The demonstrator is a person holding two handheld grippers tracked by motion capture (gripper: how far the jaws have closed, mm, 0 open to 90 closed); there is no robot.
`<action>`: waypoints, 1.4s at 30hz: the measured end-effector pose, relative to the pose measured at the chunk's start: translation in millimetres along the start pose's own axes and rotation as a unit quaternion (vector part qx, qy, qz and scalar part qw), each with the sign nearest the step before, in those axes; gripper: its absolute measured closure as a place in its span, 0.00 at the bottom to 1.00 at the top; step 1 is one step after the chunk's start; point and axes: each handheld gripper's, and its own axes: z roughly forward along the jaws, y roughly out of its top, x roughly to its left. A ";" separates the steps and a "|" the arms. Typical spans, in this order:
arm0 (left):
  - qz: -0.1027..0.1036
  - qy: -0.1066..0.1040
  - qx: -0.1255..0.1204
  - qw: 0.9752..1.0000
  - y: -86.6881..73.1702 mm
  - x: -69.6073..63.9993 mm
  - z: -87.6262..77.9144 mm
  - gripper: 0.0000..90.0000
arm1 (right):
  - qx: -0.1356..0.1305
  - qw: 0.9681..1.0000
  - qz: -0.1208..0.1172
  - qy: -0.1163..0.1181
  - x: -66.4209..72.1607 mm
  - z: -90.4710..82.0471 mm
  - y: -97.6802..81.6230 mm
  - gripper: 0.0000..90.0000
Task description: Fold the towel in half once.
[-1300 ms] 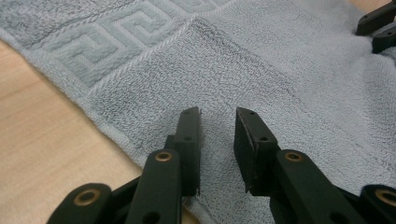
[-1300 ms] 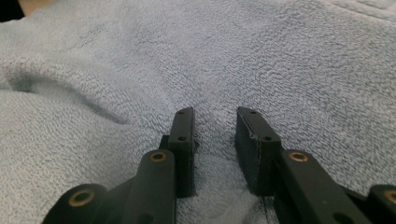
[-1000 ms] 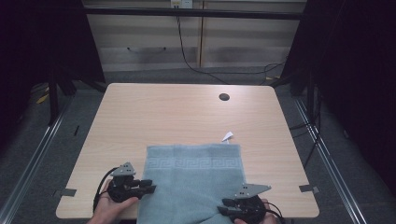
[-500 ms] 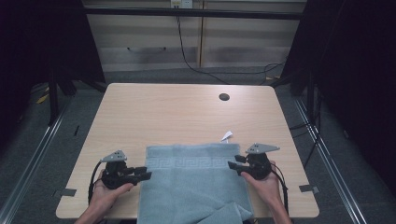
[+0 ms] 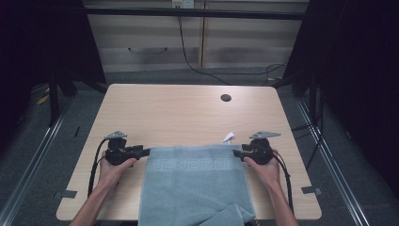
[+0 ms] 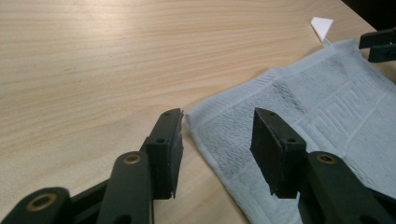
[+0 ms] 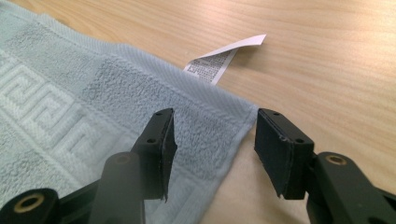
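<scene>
Looking down from the high view, I have the towel (image 5: 195, 186) lying flat on the wooden table (image 5: 188, 113), on the near half, with its front part hanging over the near edge, where a fold bunches at the bottom right. It is pale blue-grey terry cloth, with a woven Greek-key band running across it just below the far hem. The far edge lies straight between my two tools. A small white label (image 5: 228, 137) sticks out from the far right corner onto the bare wood; in the right gripper view its printed text is too fine for me to read.

My left gripper (image 6: 215, 135) sits at the far left corner. Its jaws have just been opening and now stand spread, one on bare wood, the other over the cloth, with the corner lying loose between them and neither pad pressing it.

My right gripper (image 7: 212, 140) is at the far right corner. Its jaws have also just been opening and stand apart, the hemmed corner resting flat on the table between them, free of both pads.

A dark round hole (image 5: 226, 98) marks the far side of the table, well apart from the towel.
</scene>
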 end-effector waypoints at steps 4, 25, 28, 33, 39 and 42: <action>0.018 0.016 0.020 1.000 -3.0 -2.8 7.5 0.55 | 0.003 1.000 0.002 -0.004 -1.9 6.1 -0.5 0.55; 0.022 0.035 0.001 0.999 -0.9 9.5 12.0 1.00 | -0.026 1.000 -0.002 0.001 4.0 29.9 46.5 0.94; 0.000 0.028 -0.022 0.999 0.8 16.4 7.0 1.00 | -0.046 0.999 0.003 0.005 3.9 27.8 60.4 0.94; -0.021 0.010 -0.056 0.998 7.7 21.8 -4.5 1.00 | -0.064 0.998 0.002 0.012 4.6 22.1 65.9 0.94; 0.001 -0.009 -0.078 0.997 33.9 7.7 -14.3 1.00 | -0.065 0.998 0.003 0.018 3.3 18.2 61.1 0.94; 0.023 -0.006 -0.088 0.996 51.3 -3.2 -18.2 1.00 | -0.078 0.997 0.004 0.017 1.5 10.4 65.3 0.94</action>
